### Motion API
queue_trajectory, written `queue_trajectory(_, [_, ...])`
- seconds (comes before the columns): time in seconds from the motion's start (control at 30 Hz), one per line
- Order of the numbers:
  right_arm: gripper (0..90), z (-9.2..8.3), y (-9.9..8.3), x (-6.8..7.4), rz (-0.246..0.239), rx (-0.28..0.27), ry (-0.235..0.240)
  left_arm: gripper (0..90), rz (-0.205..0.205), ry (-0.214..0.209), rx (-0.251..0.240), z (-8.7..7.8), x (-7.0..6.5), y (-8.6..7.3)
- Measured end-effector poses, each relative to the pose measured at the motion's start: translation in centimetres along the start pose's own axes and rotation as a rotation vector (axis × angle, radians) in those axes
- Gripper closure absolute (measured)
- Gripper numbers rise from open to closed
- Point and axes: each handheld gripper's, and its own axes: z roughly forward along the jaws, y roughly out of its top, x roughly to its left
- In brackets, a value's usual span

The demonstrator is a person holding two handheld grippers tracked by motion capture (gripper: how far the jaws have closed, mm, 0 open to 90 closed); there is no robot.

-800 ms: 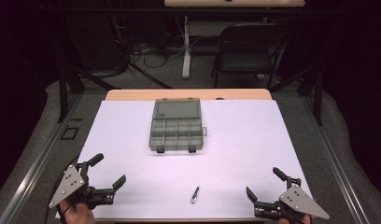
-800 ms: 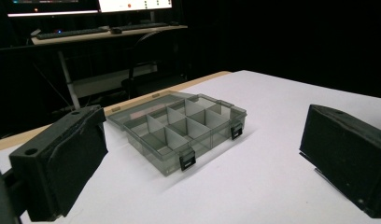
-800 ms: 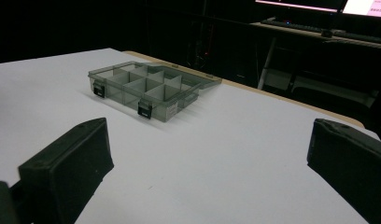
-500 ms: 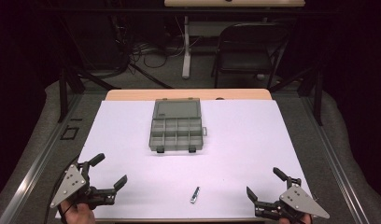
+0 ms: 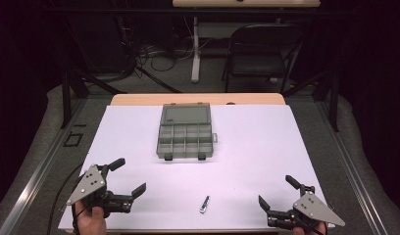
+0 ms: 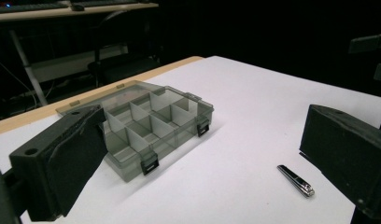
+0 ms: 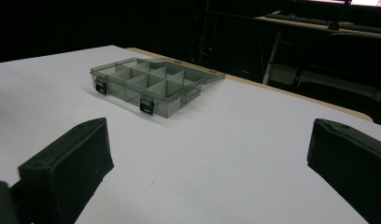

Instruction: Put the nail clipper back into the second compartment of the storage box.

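Note:
A smoky clear compartment box (image 5: pixel 185 137) lies in the middle of the white sheet (image 5: pixel 247 147), lid flipped back, its cells empty (image 6: pixel 146 123) (image 7: pixel 146 84). A small metal nail clipper (image 5: pixel 204 204) lies near the front edge (image 6: pixel 296 180). My left gripper (image 5: pixel 129 176) hovers at the front left corner, jaws wide apart, nothing between them. At the front right my right gripper (image 5: pixel 277 193) also stands open and empty. Both point toward the box.
The sheet covers a wooden table whose far edge (image 5: pixel 198 99) shows beyond the box. A folding chair (image 5: pixel 262 54) and a desk leg with cables (image 5: pixel 195 46) stand behind the table. Dark floor surrounds it.

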Motion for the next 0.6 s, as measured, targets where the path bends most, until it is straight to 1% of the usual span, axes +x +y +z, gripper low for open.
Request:
queue_trajectory(0.07, [0.0,-0.1,0.0,0.2,-0.011,0.002,0.002,0.6,0.0,-0.016,0.022,0.6,-0.4,0.5])
queue_trajectory(0.1, [0.0,-0.1,-0.1,0.2,-0.012,0.003,0.007,0.6,0.0,-0.016,0.022,0.6,-0.4,0.5])
queue_trajectory(0.13, [0.0,-0.1,-0.1,0.3,-0.014,0.005,0.007,0.6,-0.005,-0.035,0.037,1.1,-0.7,0.9])
queue_trajectory(0.17, [0.0,-0.1,-0.1,0.3,-0.014,0.005,0.007,0.6,-0.005,-0.035,0.037,1.1,-0.7,0.9])
queue_trajectory(0.2, [0.0,0.1,-0.1,0.3,-0.018,0.006,0.006,0.6,-0.003,-0.047,0.05,1.4,-1.0,1.4])
queue_trajectory(0.23, [0.0,0.1,-0.2,0.3,-0.016,0.007,0.008,0.6,-0.003,-0.047,0.05,1.4,-1.0,1.4])
queue_trajectory(0.37, [0.0,0.1,-0.2,0.4,-0.019,0.018,0.011,0.5,0.01,-0.076,0.082,2.1,-1.6,2.5])
queue_trajectory(0.4, [0.0,0.1,-0.2,0.4,-0.019,0.017,0.01,0.5,0.018,-0.092,0.096,2.4,-1.9,3.0])
queue_trajectory(0.43, [0.0,0.1,-0.2,0.4,-0.019,0.017,0.01,0.6,0.018,-0.092,0.096,2.4,-1.9,3.0])
queue_trajectory(0.57, [0.0,0.1,-0.2,0.3,-0.017,0.018,0.008,0.6,0.022,-0.132,0.13,3.1,-2.5,3.7])
queue_trajectory(0.6, [0.0,0.1,-0.2,0.3,-0.017,0.019,0.008,0.6,0.021,-0.143,0.147,3.5,-2.8,3.9])
